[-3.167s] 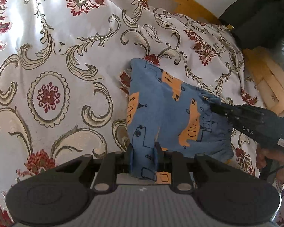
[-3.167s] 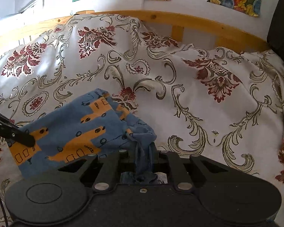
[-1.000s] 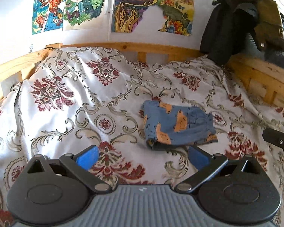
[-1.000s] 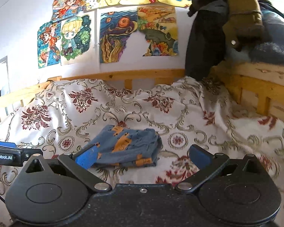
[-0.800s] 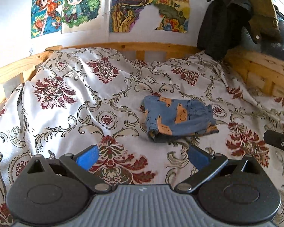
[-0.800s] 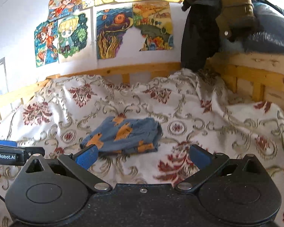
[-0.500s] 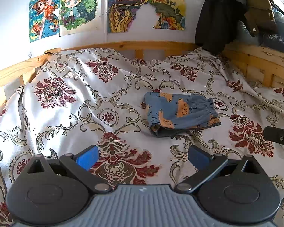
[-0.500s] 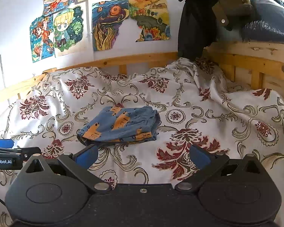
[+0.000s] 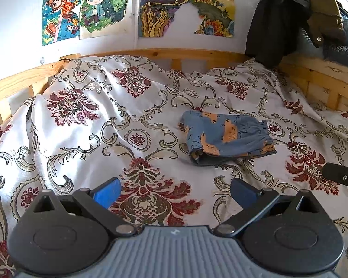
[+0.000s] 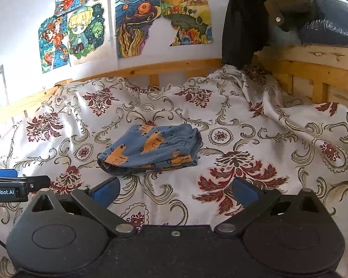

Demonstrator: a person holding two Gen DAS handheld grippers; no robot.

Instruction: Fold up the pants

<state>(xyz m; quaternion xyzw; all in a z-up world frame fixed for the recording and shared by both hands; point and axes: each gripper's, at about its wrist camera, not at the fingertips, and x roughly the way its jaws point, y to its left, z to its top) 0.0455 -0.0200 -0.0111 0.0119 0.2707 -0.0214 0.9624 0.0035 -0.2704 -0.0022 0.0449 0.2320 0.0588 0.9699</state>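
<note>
Home bedroom, wooden bed frame (image 9: 150, 54) along the wall, floral bedspread (image 9: 104, 120) over the bed, hand-coloured cartoon drawings (image 10: 85, 32) taped to the white wall, dark coats (image 9: 290, 11) piled on the footboard

The pants (image 9: 225, 139) are small, blue with orange vehicle prints and dark line drawings. They lie folded into a compact, roughly rectangular bundle (image 10: 153, 149), flat on the bed, with the gathered elastic waistband at the right end and stacked fabric layers showing along the near edge.
</note>
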